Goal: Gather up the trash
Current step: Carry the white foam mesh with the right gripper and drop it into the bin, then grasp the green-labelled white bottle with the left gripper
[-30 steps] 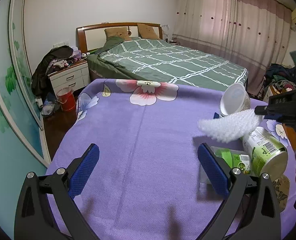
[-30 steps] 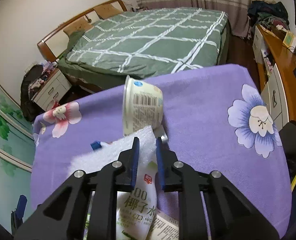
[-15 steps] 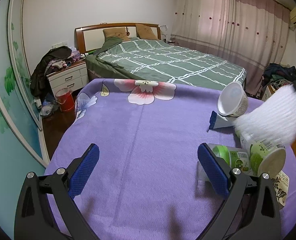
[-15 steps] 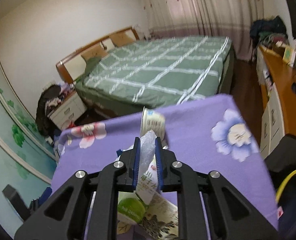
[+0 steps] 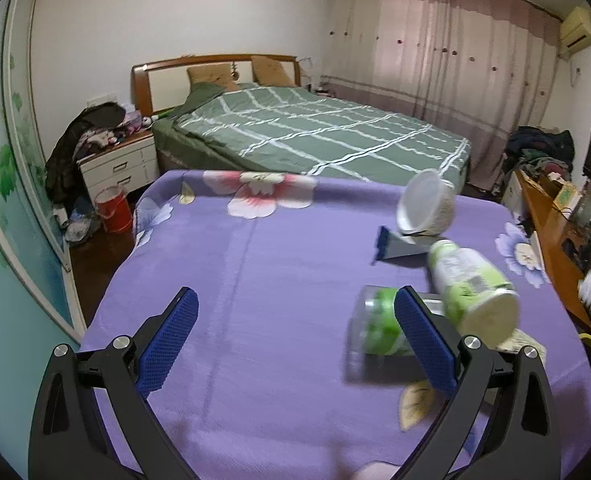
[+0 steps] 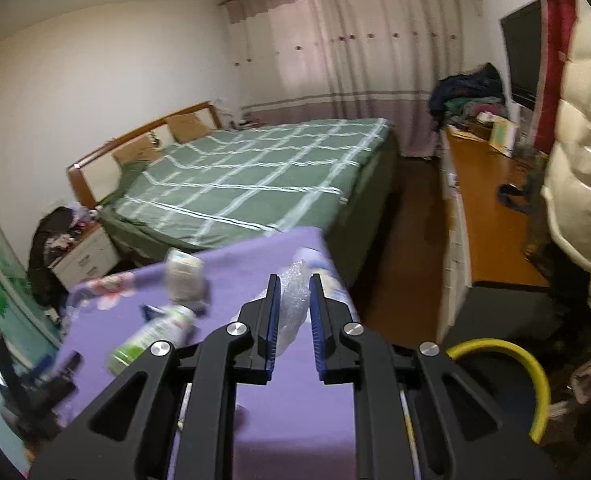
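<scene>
Bubble wrap (image 6: 293, 300) pinched between the pads of the right hand-held gripper (image 6: 294, 312), above the purple counter (image 5: 279, 320) edge, near a yellow-rimmed bin (image 6: 535, 376). Left hand-held gripper (image 5: 295, 340) spread wide, empty, over the counter; green bottle (image 5: 471, 292) beside it.

Crumpled bubble wrap (image 6: 293, 300) is pinched aloft; bottle (image 5: 471, 284), jar (image 5: 375, 322) and cup (image 5: 425, 204) lie toppled on purple cloth.
</scene>
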{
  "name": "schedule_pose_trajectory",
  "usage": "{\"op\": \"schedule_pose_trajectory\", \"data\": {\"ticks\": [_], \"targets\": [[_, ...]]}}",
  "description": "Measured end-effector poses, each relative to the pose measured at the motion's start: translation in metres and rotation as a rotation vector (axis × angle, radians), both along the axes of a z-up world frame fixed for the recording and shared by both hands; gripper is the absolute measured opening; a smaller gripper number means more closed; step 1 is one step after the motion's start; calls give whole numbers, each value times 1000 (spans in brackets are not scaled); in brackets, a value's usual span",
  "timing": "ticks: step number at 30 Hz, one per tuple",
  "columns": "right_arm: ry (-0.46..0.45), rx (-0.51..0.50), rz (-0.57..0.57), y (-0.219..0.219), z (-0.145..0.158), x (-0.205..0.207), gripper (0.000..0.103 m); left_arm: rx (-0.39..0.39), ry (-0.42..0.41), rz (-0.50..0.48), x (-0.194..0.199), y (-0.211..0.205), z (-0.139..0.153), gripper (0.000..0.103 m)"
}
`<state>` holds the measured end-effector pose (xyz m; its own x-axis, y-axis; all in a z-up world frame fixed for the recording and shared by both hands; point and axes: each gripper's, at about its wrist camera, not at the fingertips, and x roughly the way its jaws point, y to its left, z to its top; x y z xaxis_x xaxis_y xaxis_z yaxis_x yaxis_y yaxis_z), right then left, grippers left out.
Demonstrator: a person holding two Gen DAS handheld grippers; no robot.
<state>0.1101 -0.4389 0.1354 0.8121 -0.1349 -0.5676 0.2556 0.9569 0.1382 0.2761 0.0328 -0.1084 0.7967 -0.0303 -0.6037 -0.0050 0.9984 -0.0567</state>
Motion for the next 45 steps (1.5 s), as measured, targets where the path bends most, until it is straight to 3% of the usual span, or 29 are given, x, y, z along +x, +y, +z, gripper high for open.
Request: {"op": "schedule_pose_trajectory", "data": {"ticks": [7,19,26,30,45], "targets": [[65,-13,-132,-71,-31,-48,14,-43,-10,-88,-28,-37,18,97],[141,-54,-314,-156,-71,-106,15,-12,-10,-190,-61,-103,26,97],[191,-40,-322,-171,-96,-104,17,22,-5,-206,-66,-125,29,97],[196,-23,-318,-173,-100,-104,25,31,-3,-205,-67,-130,30,97],[192,5,-265,-159,-104,-94,26,55,15,-197,-45,-121,13,97]]}}
